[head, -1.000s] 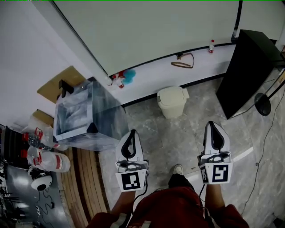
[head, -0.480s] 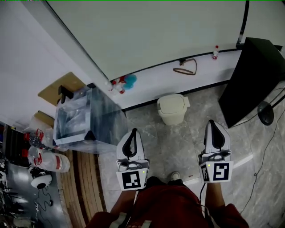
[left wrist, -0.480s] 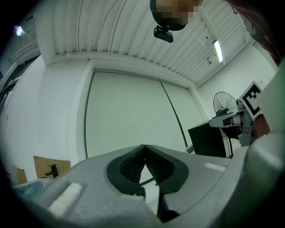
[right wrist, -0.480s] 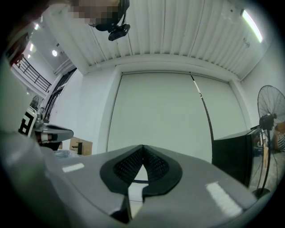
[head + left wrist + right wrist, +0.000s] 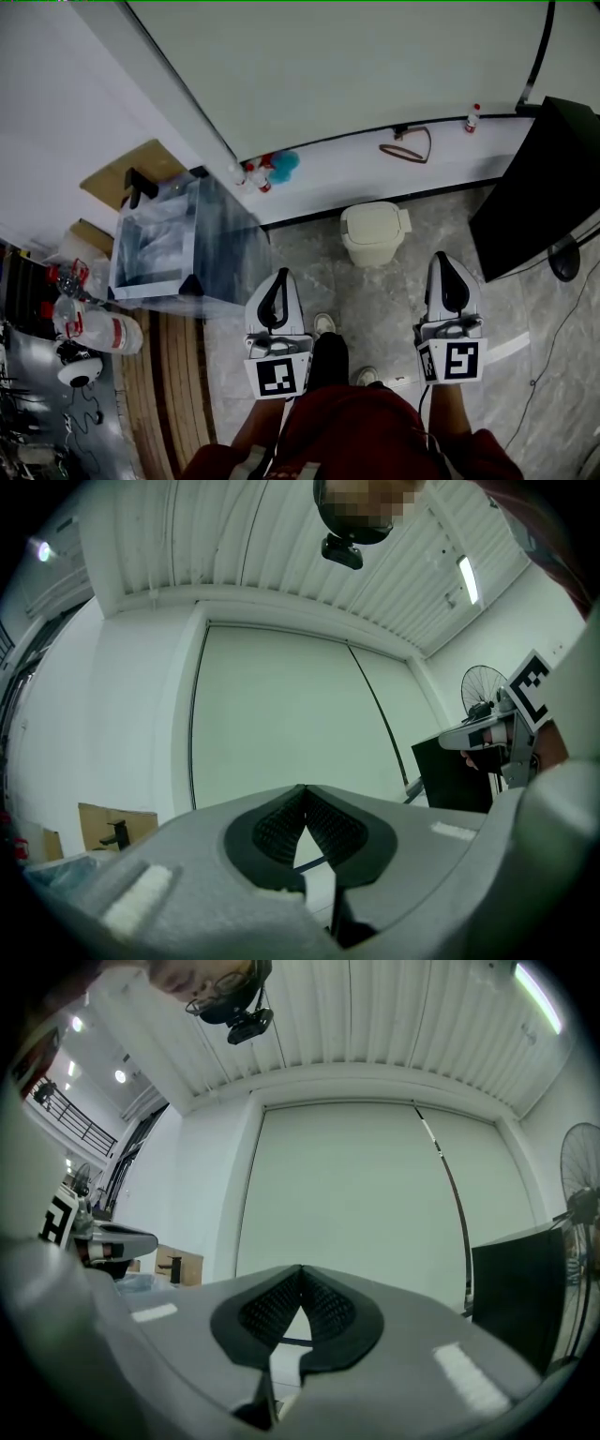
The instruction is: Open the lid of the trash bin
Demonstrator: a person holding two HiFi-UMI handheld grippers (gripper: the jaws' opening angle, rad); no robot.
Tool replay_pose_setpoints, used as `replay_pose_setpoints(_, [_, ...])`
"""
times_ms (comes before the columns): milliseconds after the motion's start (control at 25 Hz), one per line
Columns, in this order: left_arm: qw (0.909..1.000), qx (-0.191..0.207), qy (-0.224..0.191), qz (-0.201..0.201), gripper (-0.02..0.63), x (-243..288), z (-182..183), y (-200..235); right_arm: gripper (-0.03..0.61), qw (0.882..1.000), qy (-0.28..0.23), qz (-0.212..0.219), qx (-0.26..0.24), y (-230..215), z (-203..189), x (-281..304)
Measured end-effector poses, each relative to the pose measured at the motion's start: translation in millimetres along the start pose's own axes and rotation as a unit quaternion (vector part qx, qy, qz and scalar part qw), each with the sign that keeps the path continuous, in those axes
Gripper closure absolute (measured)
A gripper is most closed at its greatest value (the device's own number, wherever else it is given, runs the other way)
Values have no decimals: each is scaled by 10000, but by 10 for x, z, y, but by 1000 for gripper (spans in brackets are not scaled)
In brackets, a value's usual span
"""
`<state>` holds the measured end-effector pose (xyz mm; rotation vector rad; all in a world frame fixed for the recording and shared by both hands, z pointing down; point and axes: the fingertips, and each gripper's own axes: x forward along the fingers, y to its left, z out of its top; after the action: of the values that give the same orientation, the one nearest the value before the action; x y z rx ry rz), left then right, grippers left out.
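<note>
Stepping forward, the person has carried the left gripper (image 5: 278, 281) and right gripper (image 5: 446, 262) nearer the bin (image 5: 373, 239) - a moment ago it stood further off, so this is the approach, not yet the opening. Its lid (image 5: 371, 220) is down. Both grippers are closed tight on nothing. The bin sits on the floor by the wall, ahead and between them - nearer the right, touched by neither.
</note>
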<state>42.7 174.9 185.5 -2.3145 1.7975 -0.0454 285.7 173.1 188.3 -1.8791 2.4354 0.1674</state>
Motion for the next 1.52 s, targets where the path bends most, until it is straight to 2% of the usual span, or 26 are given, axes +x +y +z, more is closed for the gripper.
replay_pose_setpoints(440, [9998, -169, 14, 141, 609, 735, -321, 810, 578, 9993, 220, 277, -84, 489, -178, 1162])
replay_pose_setpoints(760, [9990, -276, 278, 237, 609, 1218, -745, 1444, 578, 9980, 479, 369, -206, 854, -421, 1965])
replay_pose_setpoints(1160, [9988, -280, 403, -75, 609, 1795, -1227, 1814, 578, 9953, 928, 251, -122, 1182, -928, 2707])
replay_pose_setpoints(1520, [9985, -398, 366, -109, 609, 2069, -1631, 2131, 578, 9912, 1265, 241, -289, 1400, -1334, 3084])
